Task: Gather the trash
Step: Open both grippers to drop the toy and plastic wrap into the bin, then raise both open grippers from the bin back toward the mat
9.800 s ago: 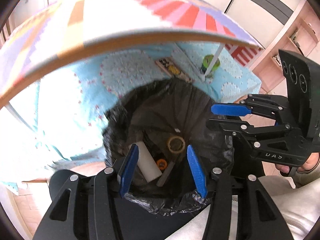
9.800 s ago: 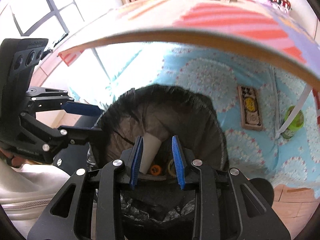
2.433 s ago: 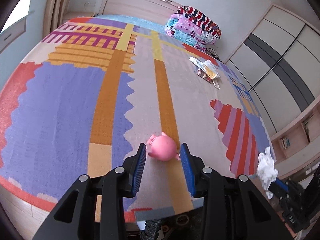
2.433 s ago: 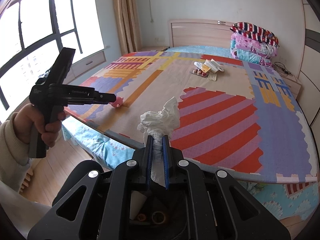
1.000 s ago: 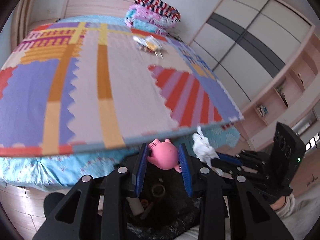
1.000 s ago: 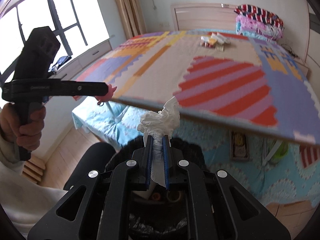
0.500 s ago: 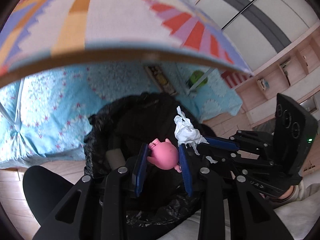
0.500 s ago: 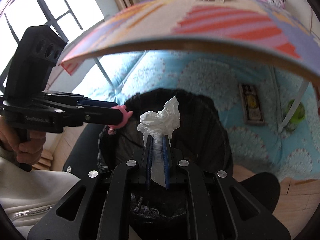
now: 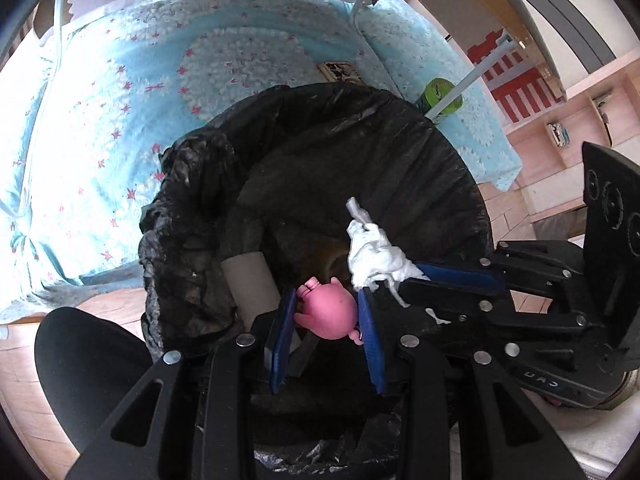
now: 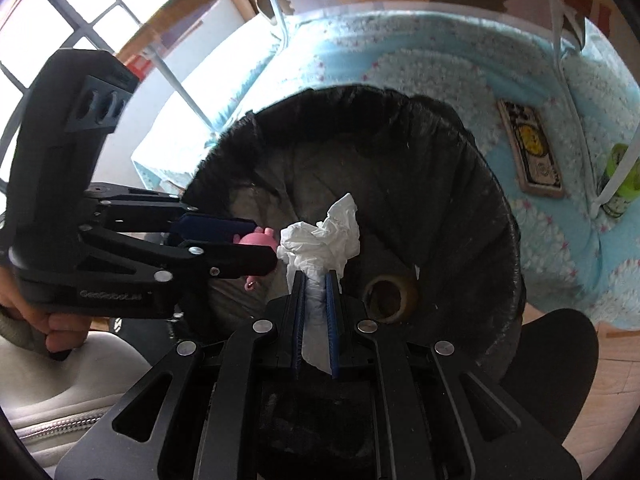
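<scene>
Left wrist: pink toy (image 9: 326, 314), tissue (image 9: 374, 252) now lower inside bin (image 9: 400, 128).

Left gripper (image 9: 326, 306) points steeply down, blue fingers (image 9: 280, 336) pressed against both sides of a load. Right gripper (image 10: 314, 292) is tipped down too, fingers nearly together and pinching. The two tips sit just beside each other, possibly touching. A hand (image 10: 48, 322) wraps the left gripper's handle at the frame edge.
</scene>
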{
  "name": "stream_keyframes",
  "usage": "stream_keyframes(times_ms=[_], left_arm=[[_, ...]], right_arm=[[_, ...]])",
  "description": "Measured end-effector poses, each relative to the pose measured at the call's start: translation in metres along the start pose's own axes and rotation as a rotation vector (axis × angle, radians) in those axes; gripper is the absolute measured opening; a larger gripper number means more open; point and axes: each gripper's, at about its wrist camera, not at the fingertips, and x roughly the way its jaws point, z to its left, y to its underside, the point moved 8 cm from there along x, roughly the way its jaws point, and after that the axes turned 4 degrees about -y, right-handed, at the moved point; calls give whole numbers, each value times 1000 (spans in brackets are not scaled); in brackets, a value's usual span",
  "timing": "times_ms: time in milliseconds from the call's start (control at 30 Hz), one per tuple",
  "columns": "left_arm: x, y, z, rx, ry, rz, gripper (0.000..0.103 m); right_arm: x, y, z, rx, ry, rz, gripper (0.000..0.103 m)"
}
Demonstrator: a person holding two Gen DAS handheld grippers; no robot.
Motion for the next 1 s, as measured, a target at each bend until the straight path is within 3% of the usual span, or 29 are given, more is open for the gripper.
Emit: stream_keyframes(times_ms=[333,467,500,567,1000], left_arm=[[6,-1,-2,-19,-2,40,32],[5,-2,-1,-34,-1,45,35],[3,-2,-2,-36,0,42,43],[0,-2,-1,-47,-4,34,48],[-41,-6,-13,-17,8,-53,48]], right_arm=[[3,-1,-3,13,0,0,17],[-2,-1,-2,12,5,-15,29],[-2,-2,-3,13,5,-18,29],[-5,-4,-4,17,7,-25,32],[-35,-15,-3,15,15,-110,32]])
